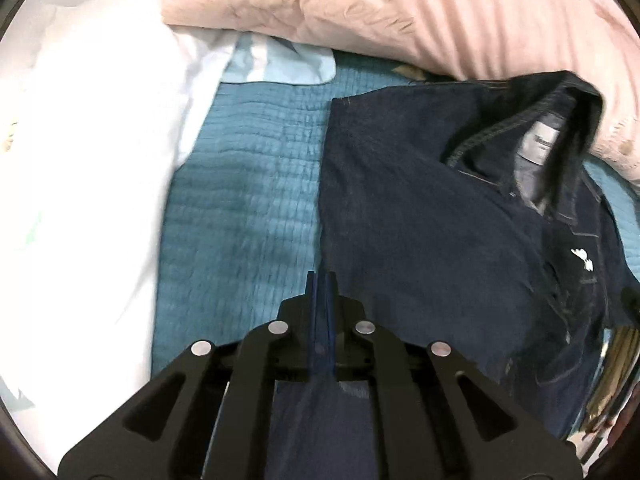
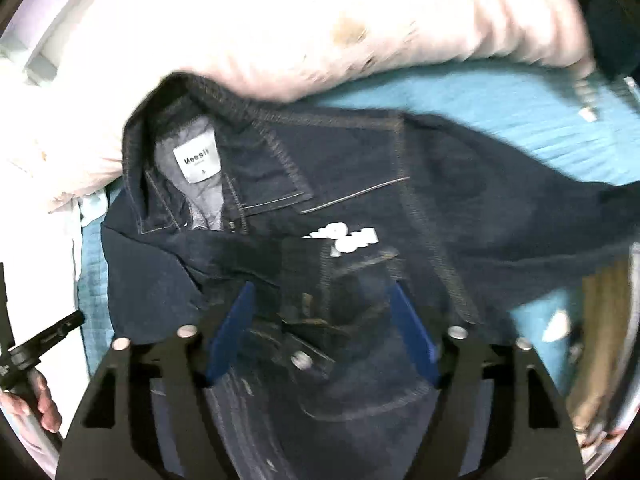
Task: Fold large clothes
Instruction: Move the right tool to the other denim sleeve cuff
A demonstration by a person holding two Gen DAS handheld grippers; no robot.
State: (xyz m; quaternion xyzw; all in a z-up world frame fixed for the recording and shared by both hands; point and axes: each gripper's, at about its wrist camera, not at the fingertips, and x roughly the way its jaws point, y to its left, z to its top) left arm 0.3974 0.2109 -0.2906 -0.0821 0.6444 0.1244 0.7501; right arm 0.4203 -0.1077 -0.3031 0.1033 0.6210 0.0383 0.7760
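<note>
A dark navy denim jacket with tan contrast stitching (image 1: 420, 208) lay spread on a teal quilted bedspread (image 1: 240, 184), its collar toward twelve o'clock and pressed against a pale pink puffy duvet (image 1: 400, 12) that ran across the top of the bed. In the left wrist view the jacket filled the area from one to five o'clock, with its straight folded edge running down the middle of the picture toward the gripper. A heap of white cloth (image 1: 88, 160) lay at nine o'clock, and a pale blue piece of fabric (image 1: 280, 64) sat at eleven o'clock between that heap and the duvet.

The left gripper (image 1: 321, 280), black with blue pads, had its jaws drawn together so that the pads nearly met; its tips sat over the jacket's edge, but whether any denim was pinched between them could not be told.

In the right wrist view the collar stood open at ten o'clock, showing a white rectangular neck label (image 2: 197, 157) against a grey lining. A white printed mark (image 2: 348, 238) lay on the chest near the centre, just above a stitched pocket. The right gripper (image 2: 320, 304) had its jaws spread wide, the blue pads (image 2: 236, 328) standing apart on either side of the pocket area with the denim lying beneath them and nothing clamped. At eight o'clock a person's hand (image 2: 36, 400) gripped the black handle of the other tool. This view was blurred.
</note>
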